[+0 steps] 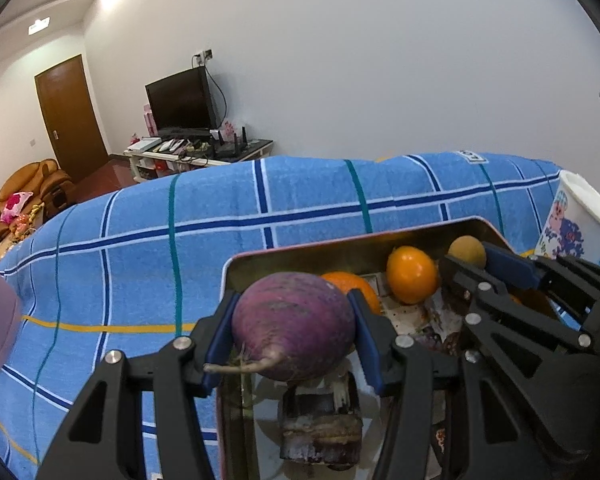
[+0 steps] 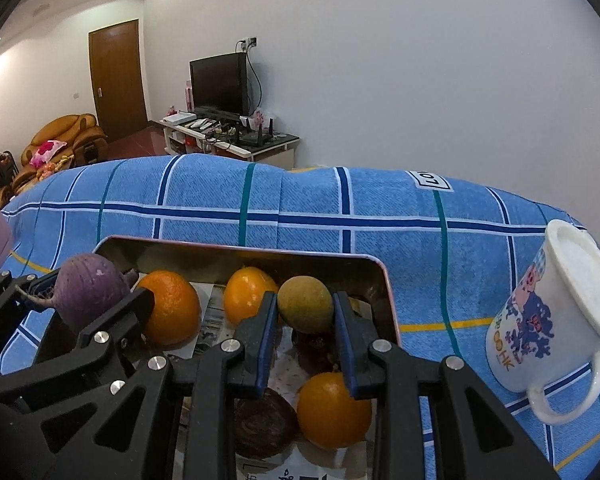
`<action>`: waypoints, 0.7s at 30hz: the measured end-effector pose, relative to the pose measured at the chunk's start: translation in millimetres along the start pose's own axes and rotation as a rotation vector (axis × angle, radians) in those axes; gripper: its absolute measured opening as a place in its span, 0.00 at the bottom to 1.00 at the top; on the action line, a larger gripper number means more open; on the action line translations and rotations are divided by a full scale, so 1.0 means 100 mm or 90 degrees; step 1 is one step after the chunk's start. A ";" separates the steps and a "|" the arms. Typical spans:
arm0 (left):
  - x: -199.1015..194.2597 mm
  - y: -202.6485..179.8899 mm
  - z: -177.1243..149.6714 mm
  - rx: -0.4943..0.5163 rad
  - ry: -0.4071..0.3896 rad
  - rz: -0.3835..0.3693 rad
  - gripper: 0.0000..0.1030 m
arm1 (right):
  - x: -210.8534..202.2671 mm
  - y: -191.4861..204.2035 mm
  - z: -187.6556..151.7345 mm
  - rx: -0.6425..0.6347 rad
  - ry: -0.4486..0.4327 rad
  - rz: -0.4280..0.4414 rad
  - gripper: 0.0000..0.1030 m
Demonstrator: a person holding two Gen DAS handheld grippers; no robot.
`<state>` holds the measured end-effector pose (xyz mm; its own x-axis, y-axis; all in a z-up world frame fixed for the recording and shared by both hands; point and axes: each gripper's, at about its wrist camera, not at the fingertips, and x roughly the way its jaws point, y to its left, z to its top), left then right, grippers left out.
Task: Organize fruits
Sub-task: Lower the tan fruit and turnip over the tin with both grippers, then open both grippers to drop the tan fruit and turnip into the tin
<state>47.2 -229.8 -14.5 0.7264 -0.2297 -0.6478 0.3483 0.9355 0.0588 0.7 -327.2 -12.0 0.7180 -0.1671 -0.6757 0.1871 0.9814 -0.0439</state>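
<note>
Tin tray point(image 2: 384, 280) on blue checked cloth point(image 2: 300, 200). Left gripper point(image 1: 294, 322) clamped on purple turnip point(image 1: 294, 320) over tray's left end; right gripper point(image 2: 305, 312) clamped on olive-brown fruit point(image 2: 305, 304) above tray's right end. Three oranges point(image 2: 172, 306) inside tray. White mug point(image 2: 556, 312) well right of tray.

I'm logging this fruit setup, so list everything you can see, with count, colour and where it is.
Round purple radish with a thin root: one, purple, in the left gripper above the tin.
Small brownish-green round fruit: one, in the right gripper.
Oranges: three, orange, in the tin.
Rectangular metal tin with pink rim: one, on the cloth.
Blue checked cloth: one, covers the surface.
White printed mug: one, tilted, right of the tin.
Black television: one, by the far wall.
Brown door: one, far left.
Left gripper: black, blue pads, shut on the radish.
Right gripper: same, shut on the small fruit.
</note>
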 end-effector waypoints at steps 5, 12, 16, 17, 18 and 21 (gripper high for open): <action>-0.03 0.00 -0.02 -0.002 -0.004 -0.001 0.56 | -0.03 -0.02 -0.03 0.008 -0.002 0.013 0.32; -0.02 0.00 -0.01 -0.010 0.003 -0.006 0.57 | -0.05 -0.12 -0.05 0.023 0.000 0.025 0.35; -0.03 0.00 -0.01 -0.008 0.008 -0.009 0.58 | -0.07 -0.13 -0.07 0.021 -0.001 0.027 0.35; -0.04 -0.01 -0.01 -0.009 0.008 -0.011 0.58 | -0.08 -0.14 -0.08 0.018 -0.002 0.028 0.36; -0.05 -0.01 -0.01 -0.010 0.008 -0.012 0.59 | -0.09 -0.14 -0.07 0.017 -0.004 0.027 0.36; -0.10 0.01 0.01 -0.014 -0.002 -0.016 0.61 | -0.13 -0.16 -0.08 0.021 -0.016 0.029 0.37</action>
<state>40.6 -226.3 -7.1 0.7196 -0.2540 -0.6463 0.3532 0.9352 0.0258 -17.5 -340.3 -8.3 0.7422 -0.1257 -0.6582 0.1758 0.9844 0.0103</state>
